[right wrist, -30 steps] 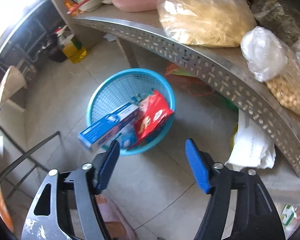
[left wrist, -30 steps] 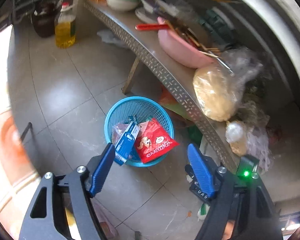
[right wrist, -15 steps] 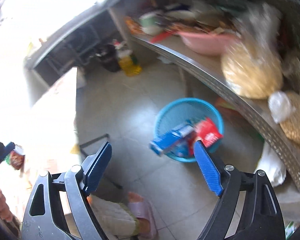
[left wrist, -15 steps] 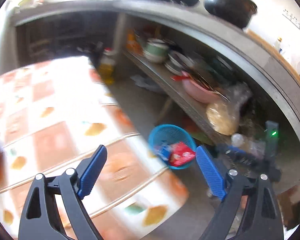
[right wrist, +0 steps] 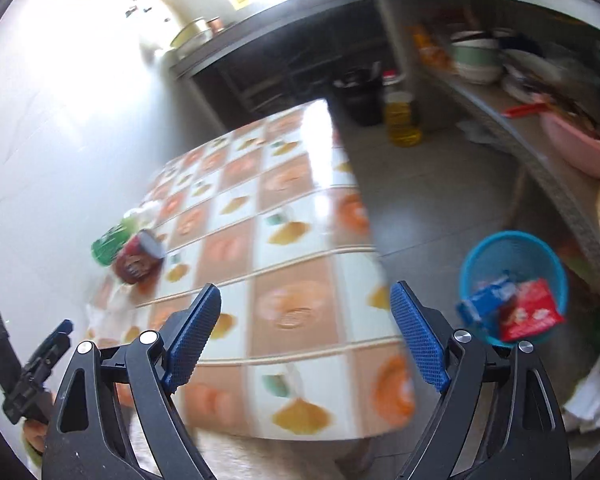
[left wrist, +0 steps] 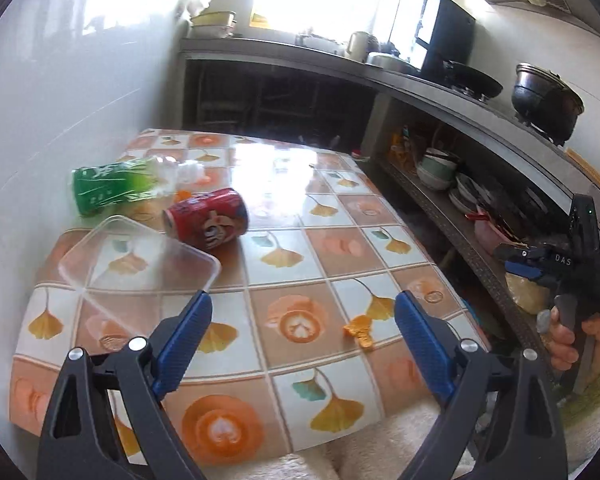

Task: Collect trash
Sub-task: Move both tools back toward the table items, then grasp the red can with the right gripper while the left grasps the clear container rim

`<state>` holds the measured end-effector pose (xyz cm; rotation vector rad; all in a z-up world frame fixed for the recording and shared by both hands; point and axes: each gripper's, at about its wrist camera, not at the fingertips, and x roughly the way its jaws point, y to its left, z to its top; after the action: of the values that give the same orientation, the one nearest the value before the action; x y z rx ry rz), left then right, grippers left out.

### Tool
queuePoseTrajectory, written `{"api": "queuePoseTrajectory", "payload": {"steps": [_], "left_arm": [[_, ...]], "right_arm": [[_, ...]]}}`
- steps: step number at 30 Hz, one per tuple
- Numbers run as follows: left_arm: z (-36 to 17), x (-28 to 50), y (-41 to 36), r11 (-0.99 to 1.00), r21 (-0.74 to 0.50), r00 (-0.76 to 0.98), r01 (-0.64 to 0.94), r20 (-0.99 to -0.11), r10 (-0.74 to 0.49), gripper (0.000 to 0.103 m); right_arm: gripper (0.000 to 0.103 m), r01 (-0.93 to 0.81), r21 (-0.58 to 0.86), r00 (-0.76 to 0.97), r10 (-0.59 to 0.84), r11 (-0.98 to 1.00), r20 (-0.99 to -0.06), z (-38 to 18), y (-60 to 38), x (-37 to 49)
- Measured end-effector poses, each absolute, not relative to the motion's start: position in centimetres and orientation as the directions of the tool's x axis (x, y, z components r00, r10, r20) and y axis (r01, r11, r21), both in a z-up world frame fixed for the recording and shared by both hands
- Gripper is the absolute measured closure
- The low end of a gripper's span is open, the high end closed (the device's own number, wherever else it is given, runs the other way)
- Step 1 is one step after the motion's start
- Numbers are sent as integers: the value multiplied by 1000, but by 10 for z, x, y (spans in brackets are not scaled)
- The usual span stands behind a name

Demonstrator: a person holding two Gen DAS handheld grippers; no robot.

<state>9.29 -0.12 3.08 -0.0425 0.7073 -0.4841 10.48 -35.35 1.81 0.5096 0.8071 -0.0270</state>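
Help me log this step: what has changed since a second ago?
Both views swung up from the blue basket on the floor to the tiled table. The left gripper and right gripper, both empty, stand slightly wider. The left one now faces the red can, green bottle and clear lid. The blue box and red packet stay in the basket.
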Motion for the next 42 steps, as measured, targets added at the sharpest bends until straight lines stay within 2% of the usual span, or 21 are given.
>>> {"api": "queuePoseTrajectory", "payload": {"steps": [5,9,19,27,31,35,42], "left_arm": [[32,95,40,916,-194,706,350,-589,-394,13],[26,93,63,926,-199,720,321,-584,-376,13],[14,62,47,847,-204,675,490,-525,-518,13],[8,69,59,882,-187,722,434,-514,-464,14],[6,84,77,916,-219,747,337,-530,-402,20],[-3,103,95,934,-266,744,239,-568,-352,31],[-22,135,116,933,-346,696,102,-645,-315,47]], "right_arm": [[20,69,540,641,377,839,-669,25,-310,150],[20,22,588,582,468,808,-665,29,-277,172],[20,9,571,501,491,821,-713,25,-234,187],[20,48,678,446,592,734,-672,7,-218,207],[20,54,732,386,662,679,-642,2,-196,232],[20,99,798,329,738,594,-590,-8,-175,263],[20,281,805,276,759,523,-589,-38,-142,320]]}}
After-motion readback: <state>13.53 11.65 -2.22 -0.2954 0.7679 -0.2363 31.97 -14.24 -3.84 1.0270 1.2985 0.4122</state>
